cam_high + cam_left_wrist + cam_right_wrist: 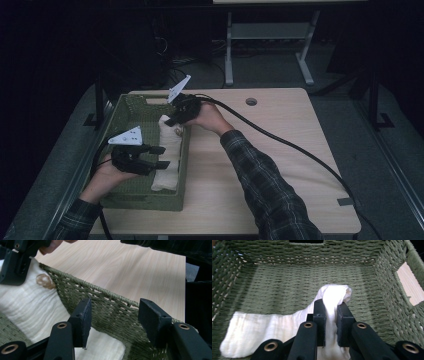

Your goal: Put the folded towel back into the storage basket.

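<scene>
In the high view a green woven basket (131,192) sits at the left edge of the light wood counter (280,150), its left wall close to that edge. A cream cloth (169,155) lies along the basket's right inner wall. The left gripper (160,156) hangs over the basket's near half beside the cloth, jaws spread. The right gripper (172,120) is at the cloth's far end by the basket's right rim. The counter right of the basket is bare, with a round hole (251,101) near its far edge.

In the left gripper view the left gripper (113,320) has jaws spread, nothing between them, just inside the basket wall (110,312); the cloth (32,305) bears a brown round mark.

In the right gripper view the right gripper (331,320) pinches a raised fold of cloth (333,298), the rest trailing left across the basket floor (287,285), open weave all around. No writing is readable
</scene>
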`<state>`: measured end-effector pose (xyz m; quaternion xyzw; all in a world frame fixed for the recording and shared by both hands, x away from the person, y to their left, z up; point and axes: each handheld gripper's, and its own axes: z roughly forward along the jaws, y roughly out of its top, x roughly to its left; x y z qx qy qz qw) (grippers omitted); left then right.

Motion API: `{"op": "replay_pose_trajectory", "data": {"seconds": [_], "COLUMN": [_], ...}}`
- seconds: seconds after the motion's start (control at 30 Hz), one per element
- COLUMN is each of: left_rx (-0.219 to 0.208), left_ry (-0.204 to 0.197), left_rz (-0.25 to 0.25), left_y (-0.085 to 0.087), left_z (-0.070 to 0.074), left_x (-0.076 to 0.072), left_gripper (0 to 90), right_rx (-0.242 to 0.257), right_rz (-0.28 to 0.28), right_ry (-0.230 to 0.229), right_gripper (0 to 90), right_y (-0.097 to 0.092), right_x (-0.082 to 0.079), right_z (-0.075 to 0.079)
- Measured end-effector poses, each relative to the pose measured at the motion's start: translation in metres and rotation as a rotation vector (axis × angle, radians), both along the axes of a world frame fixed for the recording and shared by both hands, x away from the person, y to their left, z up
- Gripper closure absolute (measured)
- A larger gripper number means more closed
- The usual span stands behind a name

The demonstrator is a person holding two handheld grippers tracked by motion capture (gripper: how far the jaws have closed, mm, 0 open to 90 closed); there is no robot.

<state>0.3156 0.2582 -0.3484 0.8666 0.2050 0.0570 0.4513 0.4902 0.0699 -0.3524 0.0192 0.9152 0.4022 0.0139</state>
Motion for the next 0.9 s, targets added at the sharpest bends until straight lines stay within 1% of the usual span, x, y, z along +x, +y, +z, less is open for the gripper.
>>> {"op": "replay_pose_trajectory", "data": {"seconds": [0.2,0.27,0.3,0.33,0.37,0.4,0.47,0.5,0.57,0.7,0.73,0.77,0.83,0.9], "left_rx": [-0.013,-0.014,-0.014,-0.013,-0.011,-0.013,-0.020,-0.021,-0.022,-0.017,-0.015,-0.017,-0.018,-0.025], "left_ry": [0.000,-0.004,-0.005,-0.005,-0.006,-0.006,-0.005,-0.004,-0.006,-0.007,-0.010,-0.010,-0.008,-0.006], "left_rz": [-0.014,-0.021,-0.021,-0.020,-0.020,-0.020,-0.013,-0.010,-0.006,-0.003,0.000,0.001,0.009,0.021], "left_y": [-0.006,-0.008,-0.008,-0.008,-0.008,-0.008,-0.007,-0.007,-0.007,-0.011,-0.012,-0.014,-0.017,-0.022], "left_z": [0.001,0.002,0.002,0.002,0.002,0.002,0.002,0.002,0.003,0.005,0.006,0.007,0.008,0.010], "left_x": [0.002,0.003,0.003,0.003,0.003,0.004,0.004,0.004,0.005,0.006,0.007,0.007,0.009,0.011], "left_gripper": [43.8,43.9,43.9,43.8,43.8,43.8,43.8,43.6,43.3,42.3,41.8,41.5,40.8,40.0], "right_rx": [-0.012,-0.019,-0.016,-0.017,-0.016,-0.015,-0.004,0.011,0.021,0.027,0.032,0.035,0.041,0.048], "right_rz": [-0.021,-0.028,-0.043,-0.044,-0.056,-0.071,-0.095,-0.124,-0.140,-0.153,-0.157,-0.156,-0.154,-0.153], "right_ry": [-0.005,-0.016,-0.014,-0.023,-0.026,-0.029,-0.020,-0.027,-0.036,-0.051,-0.048,-0.046,-0.058,-0.051], "right_gripper": [80.2,79.8,78.7,77.1,73.6,68.0,58.2,54.2,49.7,46.1,45.3,44.9,44.3,43.0], "right_y": [0.006,0.009,0.010,0.010,0.010,0.009,0.007,0.005,0.002,-0.005,-0.007,-0.010,-0.015,-0.022], "right_x": [0.013,0.019,0.021,0.024,0.026,0.028,0.031,0.032,0.032,0.029,0.028,0.027,0.025,0.023], "right_z": [-0.001,-0.001,-0.001,-0.001,-0.002,-0.002,-0.001,0.001,0.005,0.011,0.013,0.014,0.016,0.018]}}
